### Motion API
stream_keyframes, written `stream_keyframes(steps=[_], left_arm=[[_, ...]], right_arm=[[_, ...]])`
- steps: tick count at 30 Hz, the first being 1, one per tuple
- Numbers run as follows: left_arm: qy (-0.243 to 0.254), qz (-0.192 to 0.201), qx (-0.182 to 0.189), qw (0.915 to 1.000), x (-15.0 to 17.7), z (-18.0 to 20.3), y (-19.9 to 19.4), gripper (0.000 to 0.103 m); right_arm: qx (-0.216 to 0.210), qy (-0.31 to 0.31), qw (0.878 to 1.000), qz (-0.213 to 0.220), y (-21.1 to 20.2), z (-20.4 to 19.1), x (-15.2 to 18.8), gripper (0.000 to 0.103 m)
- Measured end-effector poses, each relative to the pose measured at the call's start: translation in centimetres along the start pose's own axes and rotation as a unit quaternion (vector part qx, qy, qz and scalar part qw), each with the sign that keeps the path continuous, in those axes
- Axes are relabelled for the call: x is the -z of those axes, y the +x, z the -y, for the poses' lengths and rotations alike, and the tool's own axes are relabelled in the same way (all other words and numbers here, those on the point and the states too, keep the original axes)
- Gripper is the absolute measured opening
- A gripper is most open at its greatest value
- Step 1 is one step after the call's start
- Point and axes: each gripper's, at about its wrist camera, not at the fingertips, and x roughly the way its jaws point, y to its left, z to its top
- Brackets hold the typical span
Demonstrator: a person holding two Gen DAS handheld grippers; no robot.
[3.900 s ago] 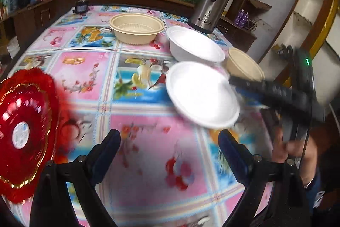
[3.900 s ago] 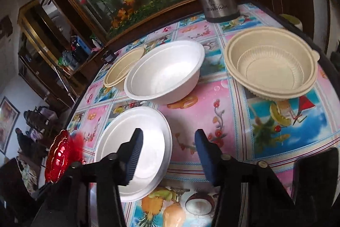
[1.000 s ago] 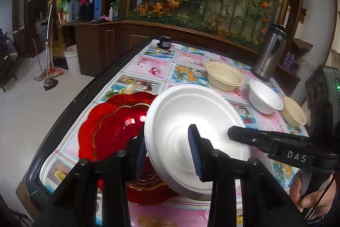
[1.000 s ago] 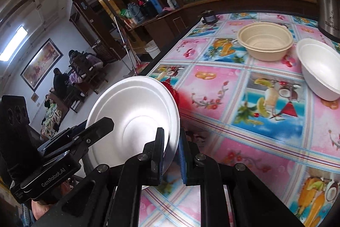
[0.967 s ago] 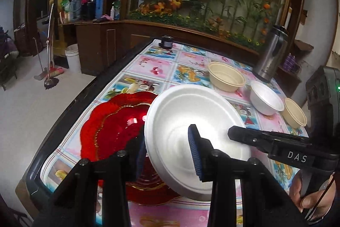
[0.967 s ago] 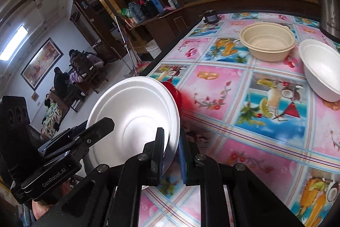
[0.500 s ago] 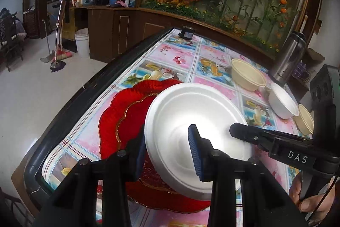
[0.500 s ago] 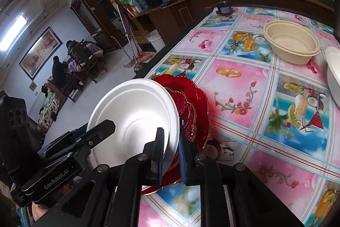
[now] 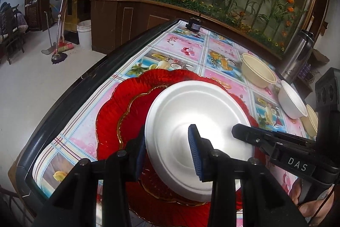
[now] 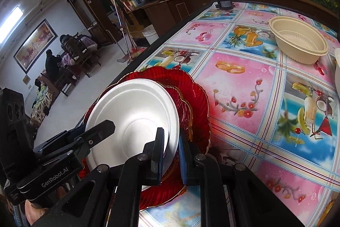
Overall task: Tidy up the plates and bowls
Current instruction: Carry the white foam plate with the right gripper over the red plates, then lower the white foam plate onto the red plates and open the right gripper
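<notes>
Now hovering lower over the red plate (image 9: 119, 112) than half a second ago, with more of the floral tablecloth (image 10: 255, 86) showing beyond, the white foam plate (image 9: 191, 116) being pinched at its rim by the right gripper (image 10: 171, 154). Sitting between the parted fingers of the left gripper (image 9: 167, 152), not being clamped. Lying well ahead of both: beige bowl (image 9: 258, 73) and white bowl (image 9: 292, 102).
</notes>
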Motion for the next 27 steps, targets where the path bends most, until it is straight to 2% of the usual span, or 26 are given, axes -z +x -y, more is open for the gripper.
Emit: stream_keyframes(steps=[12, 16, 27], left_arm=[[-0.006, -0.001, 0.0, 1.0, 0.2, -0.5, 0.6, 0.035], [-0.009, 0.0, -0.003, 1.0, 0.2, -0.6, 0.6, 0.038], [-0.017, 0.01, -0.004, 0.9998, -0.2, -0.9, -0.1, 0.06]], right_arm=[[-0.001, -0.008, 1.0, 0.011, -0.1, -0.4, 0.1, 0.016], [-0.006, -0.01, 1.0, 0.013, -0.3, -0.4, 0.2, 0.016], [-0.019, -0.006, 0.999, 0.026, -1.2, -0.4, 0.1, 0.016]])
